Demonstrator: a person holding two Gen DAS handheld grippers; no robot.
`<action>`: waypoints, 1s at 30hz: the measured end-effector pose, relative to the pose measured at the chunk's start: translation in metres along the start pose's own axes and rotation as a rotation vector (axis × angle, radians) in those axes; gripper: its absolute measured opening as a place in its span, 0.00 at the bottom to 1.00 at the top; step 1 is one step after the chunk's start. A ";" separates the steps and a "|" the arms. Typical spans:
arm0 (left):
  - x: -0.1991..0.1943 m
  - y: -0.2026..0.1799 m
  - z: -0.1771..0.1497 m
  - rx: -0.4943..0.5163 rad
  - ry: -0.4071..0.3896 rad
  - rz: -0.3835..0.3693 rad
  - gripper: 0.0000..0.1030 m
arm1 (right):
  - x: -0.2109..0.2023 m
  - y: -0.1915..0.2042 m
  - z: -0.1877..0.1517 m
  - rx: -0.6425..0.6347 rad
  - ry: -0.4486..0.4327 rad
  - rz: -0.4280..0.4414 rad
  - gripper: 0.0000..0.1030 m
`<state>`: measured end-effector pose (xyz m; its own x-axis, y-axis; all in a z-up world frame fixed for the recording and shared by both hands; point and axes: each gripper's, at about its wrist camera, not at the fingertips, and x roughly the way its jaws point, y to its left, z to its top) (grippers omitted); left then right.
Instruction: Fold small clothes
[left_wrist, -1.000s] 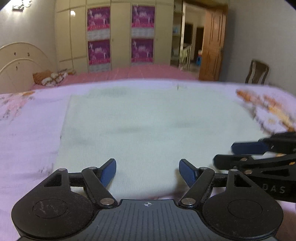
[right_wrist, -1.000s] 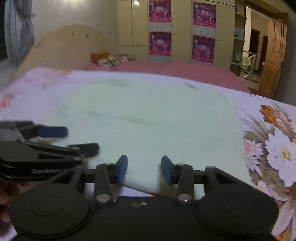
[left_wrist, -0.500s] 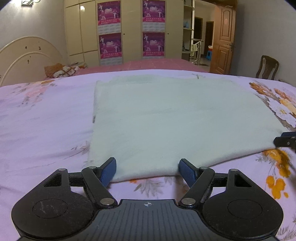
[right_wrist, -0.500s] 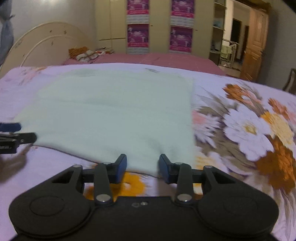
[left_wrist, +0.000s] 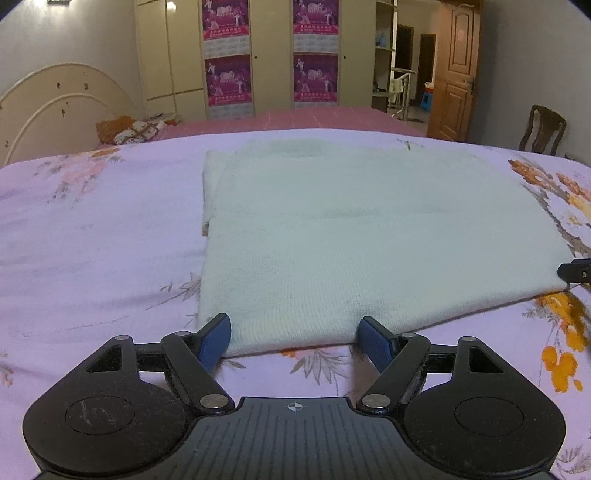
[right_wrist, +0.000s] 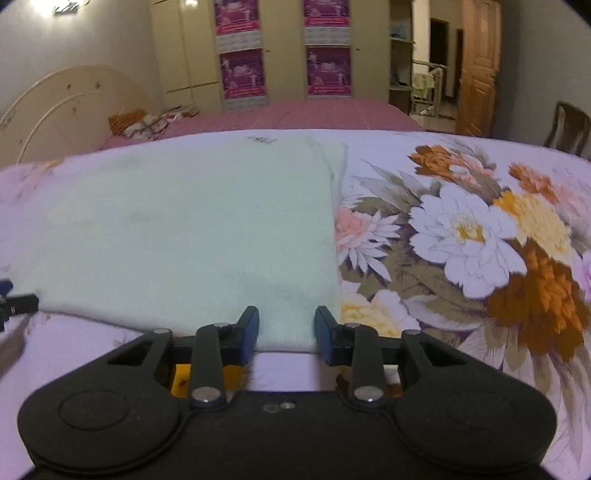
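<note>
Pale green knit garment (left_wrist: 354, 240) lies flat on the floral bedsheet (left_wrist: 92, 236), already doubled into a rectangle (layered edges show along its side); further folds likely remain. Left gripper (left_wrist: 293, 336) and right gripper (right_wrist: 285, 329) sit at its near corners, jaws apart, holding nothing

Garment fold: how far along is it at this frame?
Done: the pale green garment lies flat on the floral bedsheet, with a layer already doubled along its left edge. In hand: nothing gripped; the left gripper and right gripper are open at the near corners, fingers straddling the hem. Left: pinch both corners and fold away.
</note>
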<state>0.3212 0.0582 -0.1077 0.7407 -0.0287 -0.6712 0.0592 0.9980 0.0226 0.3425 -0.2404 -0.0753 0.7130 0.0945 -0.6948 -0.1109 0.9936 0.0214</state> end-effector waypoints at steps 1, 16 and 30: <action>-0.003 0.001 0.002 -0.012 0.003 0.001 0.74 | -0.001 -0.001 0.002 0.003 0.008 0.002 0.31; 0.003 0.083 -0.041 -0.879 -0.040 -0.245 0.44 | -0.041 0.019 0.018 0.083 -0.117 0.177 0.21; 0.080 0.086 0.007 -0.973 -0.136 -0.277 0.44 | 0.055 0.071 0.067 0.084 -0.112 0.224 0.08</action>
<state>0.3906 0.1417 -0.1540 0.8572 -0.2113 -0.4696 -0.2843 0.5662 -0.7737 0.4198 -0.1601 -0.0636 0.7500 0.3141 -0.5821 -0.2198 0.9484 0.2285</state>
